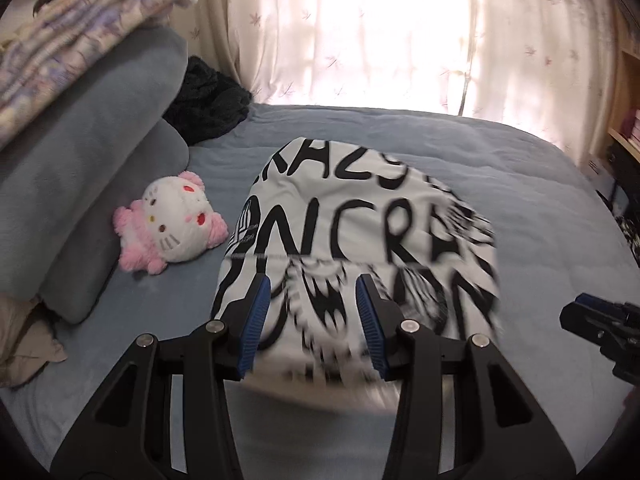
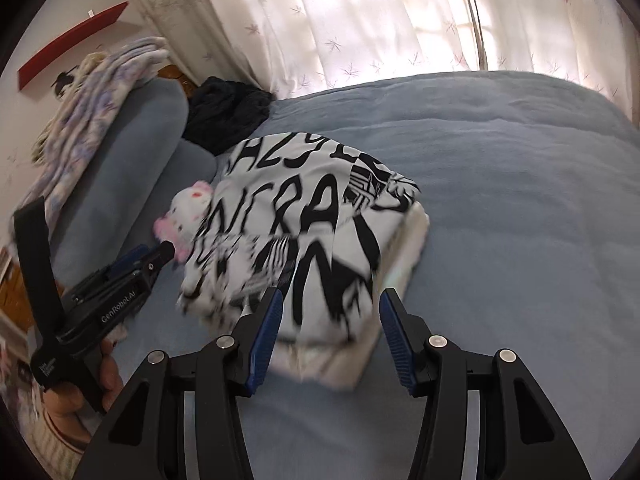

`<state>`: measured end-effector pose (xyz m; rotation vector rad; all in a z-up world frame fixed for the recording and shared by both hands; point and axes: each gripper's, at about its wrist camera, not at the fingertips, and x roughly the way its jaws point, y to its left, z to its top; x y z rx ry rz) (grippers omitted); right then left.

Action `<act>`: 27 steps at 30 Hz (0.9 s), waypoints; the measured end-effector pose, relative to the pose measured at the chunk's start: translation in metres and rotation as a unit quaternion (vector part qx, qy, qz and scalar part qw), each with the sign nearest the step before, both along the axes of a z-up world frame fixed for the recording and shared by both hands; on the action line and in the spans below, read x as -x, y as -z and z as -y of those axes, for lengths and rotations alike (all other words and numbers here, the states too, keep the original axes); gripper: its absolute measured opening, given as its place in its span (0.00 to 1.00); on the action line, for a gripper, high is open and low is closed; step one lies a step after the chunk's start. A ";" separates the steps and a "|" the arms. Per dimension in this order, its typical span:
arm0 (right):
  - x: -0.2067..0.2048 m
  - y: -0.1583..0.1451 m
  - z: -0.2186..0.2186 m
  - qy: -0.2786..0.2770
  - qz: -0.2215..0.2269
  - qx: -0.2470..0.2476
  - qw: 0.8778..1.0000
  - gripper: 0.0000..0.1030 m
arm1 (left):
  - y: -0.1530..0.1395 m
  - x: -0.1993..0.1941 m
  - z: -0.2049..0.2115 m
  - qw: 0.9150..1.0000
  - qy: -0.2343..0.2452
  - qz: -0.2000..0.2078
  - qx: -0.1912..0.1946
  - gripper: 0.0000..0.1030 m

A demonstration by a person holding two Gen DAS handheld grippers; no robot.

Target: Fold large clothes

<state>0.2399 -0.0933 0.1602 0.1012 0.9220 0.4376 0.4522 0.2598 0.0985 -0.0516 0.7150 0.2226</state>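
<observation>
Garment: a folded white top (image 1: 360,240) with bold black lettering lies on the blue bed (image 2: 520,200), toward its pillow end and well clear of the curtained far edge.
Left gripper (image 1: 314,316): its blue-padded fingers (image 1: 256,320) stand partly open above the near edge of the fold, nothing clamped between them.
Right gripper (image 2: 330,330): jaws likewise partly open over the near corner of the fold, holding nothing.
Hand: a person's hand (image 2: 80,392) grips the left tool's handle at the left edge of the right wrist view.
Beside the garment: a pink-and-white plush cat (image 1: 172,224) rests just left of the fold, against the grey-blue pillows (image 1: 80,184).
Pillow end: a patterned blanket (image 1: 80,28) is stacked on the pillows; a dark bundle of cloth (image 1: 208,96) sits in the corner by the curtain (image 1: 360,32).
</observation>
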 end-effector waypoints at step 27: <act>0.361 -0.020 0.230 0.054 0.029 0.059 0.996 0.89 | -0.013 0.316 0.228 0.995 0.085 0.002 0.053 0.82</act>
